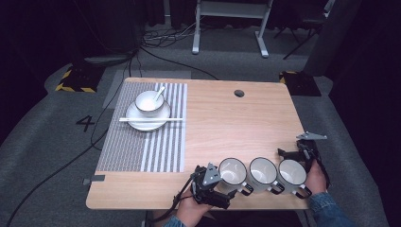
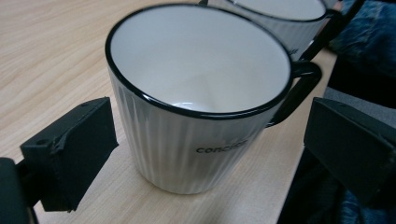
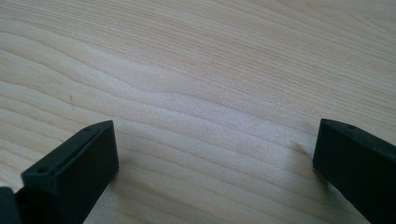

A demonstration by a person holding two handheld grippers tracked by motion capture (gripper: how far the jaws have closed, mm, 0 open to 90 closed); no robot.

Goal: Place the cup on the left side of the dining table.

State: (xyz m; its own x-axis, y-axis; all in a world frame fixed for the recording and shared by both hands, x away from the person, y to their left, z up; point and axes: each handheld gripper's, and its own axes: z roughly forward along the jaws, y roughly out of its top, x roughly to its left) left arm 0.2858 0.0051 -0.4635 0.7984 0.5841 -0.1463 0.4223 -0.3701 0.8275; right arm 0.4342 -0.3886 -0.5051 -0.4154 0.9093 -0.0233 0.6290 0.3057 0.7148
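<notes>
Landmark: the row of three white mugs along the near edge of the table (image 1: pixel 246 118).
Left mug (image 2: pixel 198 100): upright, empty, black rim, ribbed wall, handle turned toward the person and close to the table's edge; the middle mug (image 1: pixel 263 173) stands just beside it, the right mug (image 1: pixel 292 175) beyond that.
Left gripper (image 1: pixel 222 187): jaws spread wide, one on each side of the left mug, neither seen touching it; holding nothing.
Right gripper (image 1: pixel 295 153): just beyond the right mug, jaws spread over bare wood, holding nothing.
Far from the mugs: a striped placemat (image 1: pixel 142 142) with a plate (image 1: pixel 147 116), a bowl (image 1: pixel 149 101) with a spoon (image 1: pixel 158 93) in it, and chopsticks (image 1: pixel 150 119) laid across the plate.
Likely step: closing on the left mug, judging by the jaws astride it.
Doing it well: centre the jaws on the wall below the rim, keep the handle outside the pinch, close slowly on the smooth glaze, then lift straight up so the neighbouring mug is not knocked.
</notes>
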